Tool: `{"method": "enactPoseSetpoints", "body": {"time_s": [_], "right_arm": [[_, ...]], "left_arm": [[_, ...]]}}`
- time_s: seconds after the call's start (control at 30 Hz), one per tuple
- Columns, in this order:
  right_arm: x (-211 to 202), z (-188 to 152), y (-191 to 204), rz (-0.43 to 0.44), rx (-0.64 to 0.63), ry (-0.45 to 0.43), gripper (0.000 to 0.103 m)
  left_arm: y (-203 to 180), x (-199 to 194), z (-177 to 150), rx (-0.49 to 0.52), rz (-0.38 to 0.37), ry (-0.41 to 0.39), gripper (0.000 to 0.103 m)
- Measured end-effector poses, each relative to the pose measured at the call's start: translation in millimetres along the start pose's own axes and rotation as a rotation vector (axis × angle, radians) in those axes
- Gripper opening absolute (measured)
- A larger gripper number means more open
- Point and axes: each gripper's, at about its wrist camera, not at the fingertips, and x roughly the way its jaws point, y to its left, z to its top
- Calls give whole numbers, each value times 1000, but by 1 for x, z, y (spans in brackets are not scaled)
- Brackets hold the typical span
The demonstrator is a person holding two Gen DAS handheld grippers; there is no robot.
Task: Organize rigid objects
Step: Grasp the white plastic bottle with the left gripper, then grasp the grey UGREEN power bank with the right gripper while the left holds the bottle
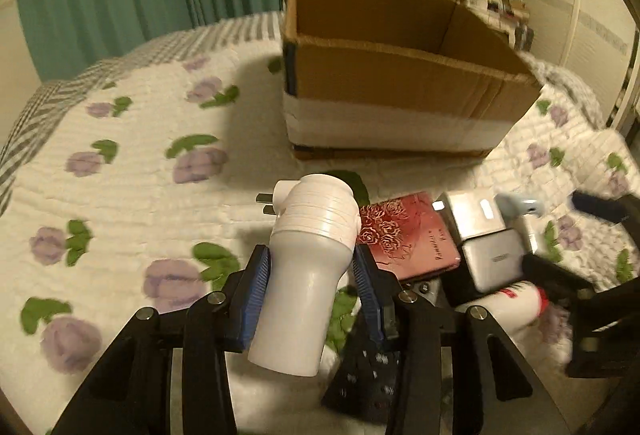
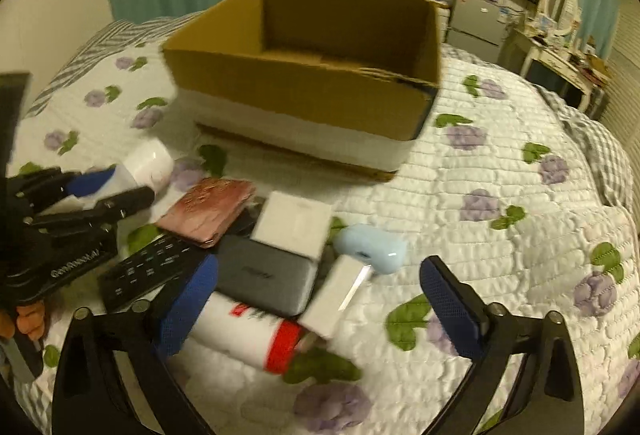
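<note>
White plug-in device (image 1: 308, 267), two prongs at its far end, clamped at its narrow neck between the blue pads of the left gripper (image 1: 312, 267) and held above the floral quilt (image 1: 132, 195). Beyond it, the open cardboard box (image 1: 400, 75) stands on the quilt. Right gripper (image 2: 320, 299): jaws spread wide, grasping nothing, over a cluster comprising a white can with red cap (image 2: 256, 331), grey power bank (image 2: 264, 275), white boxes, pale blue case (image 2: 370, 245), pink wallet (image 2: 208, 211) and black remote (image 2: 148, 271).

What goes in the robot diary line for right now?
left gripper: shut on white plug-in device | right gripper: open, empty | cardboard box: ahead
</note>
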Motion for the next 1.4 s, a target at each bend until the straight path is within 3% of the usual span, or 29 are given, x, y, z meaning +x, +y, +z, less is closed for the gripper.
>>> {"method": "enactPoseSetpoints", "body": {"time_s": [0.13, 0.3, 0.6, 0.67, 0.73, 0.9, 1.13, 1.4], "right_arm": [[7, 0, 16, 32, -30, 57, 88], [26, 0, 28, 49, -1, 134, 87], [45, 4, 56, -68, -13, 188, 82], [50, 1, 53, -90, 25, 215, 81], [54, -3, 45, -35, 117, 257, 77], [65, 2, 37, 12, 191, 235, 77], [80, 18, 29, -9, 182, 221, 69], [48, 23, 33, -40, 132, 126, 68]], "left_arm": [[3, -16, -3, -16, -7, -20, 43], [10, -7, -2, -27, -17, -8, 43], [23, 0, -8, -78, -47, 14, 43], [24, -1, -8, -82, -56, 14, 43], [25, -2, -9, -84, -64, 11, 43], [26, -3, -9, -91, -79, 9, 43], [25, -3, -12, -87, -73, 12, 43], [16, -19, -12, -66, -41, 5, 43]]}}
